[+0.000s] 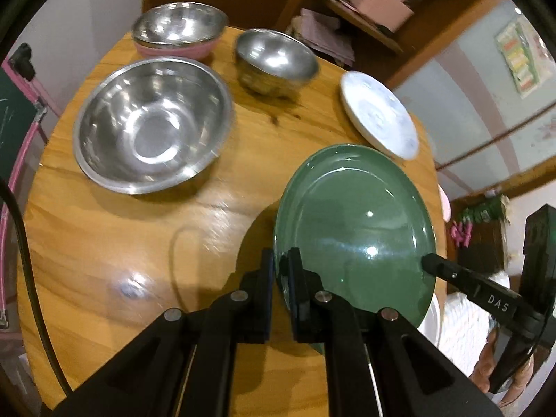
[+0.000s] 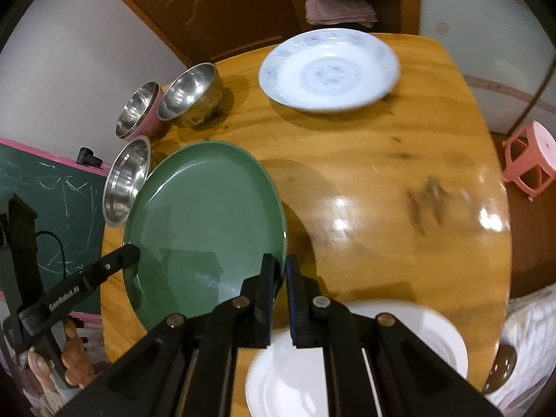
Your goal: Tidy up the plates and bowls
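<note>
Grippers clamp opposite rims of the green plate, left gripper on its left edge, right gripper on its right, holding it above the table, the patterned white plate lying beyond it, nearer the right gripper.

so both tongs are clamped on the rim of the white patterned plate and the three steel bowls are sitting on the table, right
Not quite. Both tongs are clamped on the green plate, not the white patterned plate, which lies untouched on the table. The left wrist view shows the left tongs on one edge of the rim and the right tongs on the opposite edge. The three steel bowls do sit on the table.
</note>
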